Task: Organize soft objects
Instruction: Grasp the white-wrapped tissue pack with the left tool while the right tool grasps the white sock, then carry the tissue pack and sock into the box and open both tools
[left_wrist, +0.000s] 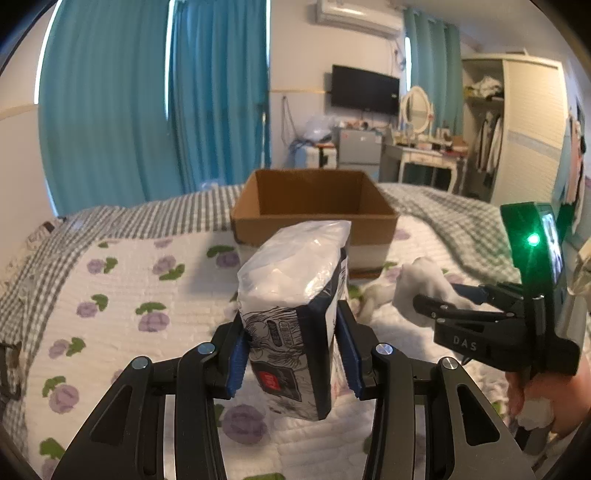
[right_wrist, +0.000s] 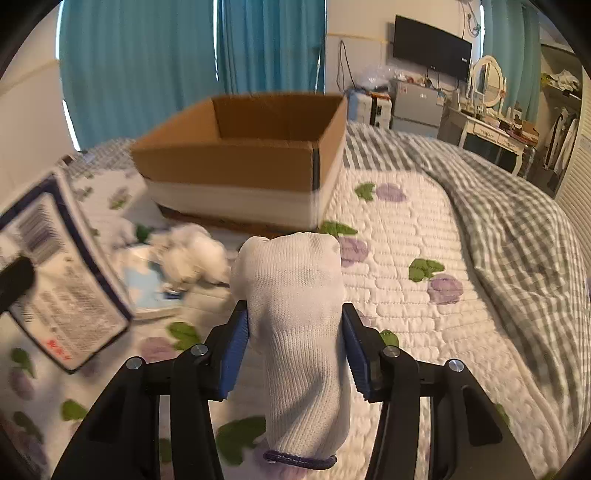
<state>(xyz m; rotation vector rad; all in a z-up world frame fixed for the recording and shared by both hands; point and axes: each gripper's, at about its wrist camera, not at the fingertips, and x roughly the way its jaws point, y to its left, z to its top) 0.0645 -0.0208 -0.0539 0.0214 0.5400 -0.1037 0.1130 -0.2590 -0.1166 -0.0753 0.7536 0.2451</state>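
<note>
My left gripper (left_wrist: 291, 343) is shut on a tissue pack (left_wrist: 291, 314) with a dark printed wrapper and clear top, held upright above the bed. The pack also shows blurred at the left of the right wrist view (right_wrist: 66, 280). My right gripper (right_wrist: 293, 339) is shut on a white knit glove (right_wrist: 295, 325) with a purple cuff. The right gripper (left_wrist: 439, 306) and its glove (left_wrist: 421, 284) also show at the right of the left wrist view. An open cardboard box (left_wrist: 314, 210) stands on the bed ahead of both grippers, and it shows in the right wrist view (right_wrist: 240, 162) too.
The bed has a white quilt with purple flowers (right_wrist: 424, 258) and a grey checked blanket (right_wrist: 517, 229) on the right. White fluffy items (right_wrist: 192, 258) and a light blue packet (right_wrist: 147, 284) lie near the box. A dressing table (left_wrist: 424, 155) and wardrobe (left_wrist: 517, 125) stand beyond the bed.
</note>
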